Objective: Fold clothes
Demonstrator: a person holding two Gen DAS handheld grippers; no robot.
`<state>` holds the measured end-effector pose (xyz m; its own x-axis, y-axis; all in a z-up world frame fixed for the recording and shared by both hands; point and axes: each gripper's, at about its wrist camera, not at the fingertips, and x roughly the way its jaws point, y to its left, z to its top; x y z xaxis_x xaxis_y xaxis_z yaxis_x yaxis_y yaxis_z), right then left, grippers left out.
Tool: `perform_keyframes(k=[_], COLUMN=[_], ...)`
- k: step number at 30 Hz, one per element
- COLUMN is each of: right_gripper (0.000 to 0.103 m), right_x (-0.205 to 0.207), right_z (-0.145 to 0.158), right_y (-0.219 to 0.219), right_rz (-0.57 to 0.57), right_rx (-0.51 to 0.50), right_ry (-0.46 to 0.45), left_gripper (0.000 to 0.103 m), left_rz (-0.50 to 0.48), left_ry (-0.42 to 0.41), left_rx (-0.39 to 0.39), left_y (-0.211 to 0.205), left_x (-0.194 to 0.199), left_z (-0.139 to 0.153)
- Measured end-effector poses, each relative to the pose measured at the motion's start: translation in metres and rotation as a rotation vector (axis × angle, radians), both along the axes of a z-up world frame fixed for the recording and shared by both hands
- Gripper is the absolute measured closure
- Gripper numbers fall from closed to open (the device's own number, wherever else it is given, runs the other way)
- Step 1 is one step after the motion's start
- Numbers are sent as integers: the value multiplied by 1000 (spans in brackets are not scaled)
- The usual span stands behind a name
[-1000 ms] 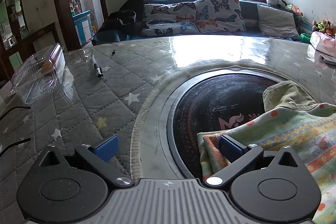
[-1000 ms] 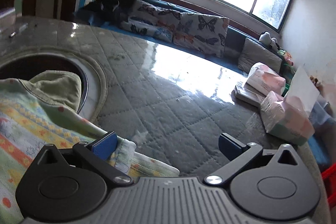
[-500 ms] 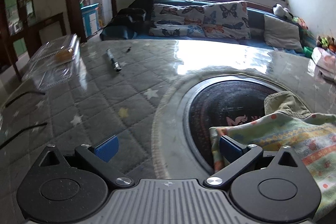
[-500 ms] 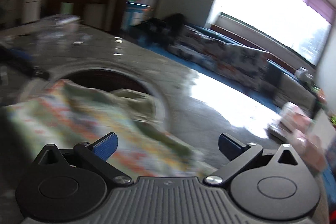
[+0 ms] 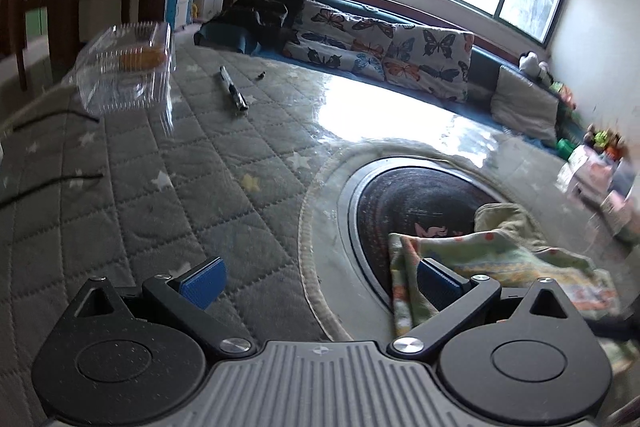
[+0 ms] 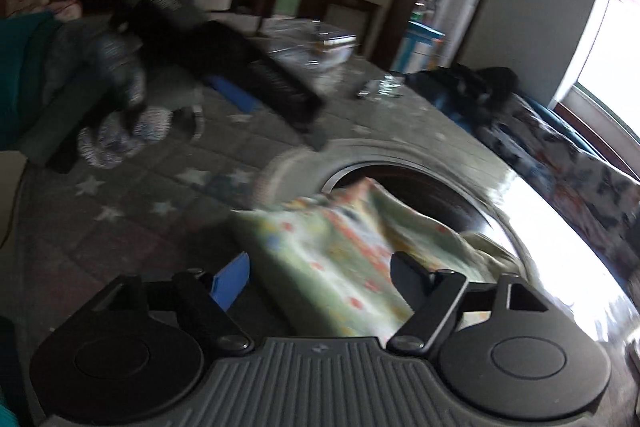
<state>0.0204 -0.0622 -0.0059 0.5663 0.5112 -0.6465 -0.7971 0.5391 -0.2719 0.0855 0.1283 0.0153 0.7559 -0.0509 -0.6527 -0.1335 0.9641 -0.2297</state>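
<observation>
- Left wrist view: left claw (image 5: 318,281) wide, holding nothing; patterned garment (image 5: 492,267) lies on the tabletop (image 5: 160,167), partly over the round dark inset (image 5: 416,195), touching the claw's right finger.
- Right wrist view: right claw (image 6: 320,277) wide, garment (image 6: 340,247) between its fingers, ungripped; picture blurred.
- Risk: closing while moving may pinch one layer or miss the edge.
- Risk: cloth may drag askew across the inset rim, spoiling the fold.
</observation>
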Motion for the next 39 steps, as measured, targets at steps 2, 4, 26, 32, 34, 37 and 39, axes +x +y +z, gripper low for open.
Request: perform_keyframes(k=[2,4,26,32,34,37,39], right_gripper=[32,42,89,92,94,96,96], right_x=[-2,-3,23,22,21,20,19], right_z=[-4,-9,13,22,24,23,22], right_y=[9,17,-14,-32,-35,-37,-38], right_rz=[26,42,-68,-80,-76,-64,-59], right_rx=[-13,-30,219,286,296,302,303], right_ry=[9,20,154,162,162,170,170], left_gripper=[0,0,0,2,7,25,36], left_rz=[3,3,-16,-12,-10,-4,7], left_ry=[4,7,97,142,156,177,190], left_rx=[-32,-66,-423,-513,-544,-588,-612], left_y=[3,6,-6,-15,-18,-20,-19], left_x=[-1,-2,16,27,31,35,36], left_z=[0,-1,-8,-13,-16,-22,-26])
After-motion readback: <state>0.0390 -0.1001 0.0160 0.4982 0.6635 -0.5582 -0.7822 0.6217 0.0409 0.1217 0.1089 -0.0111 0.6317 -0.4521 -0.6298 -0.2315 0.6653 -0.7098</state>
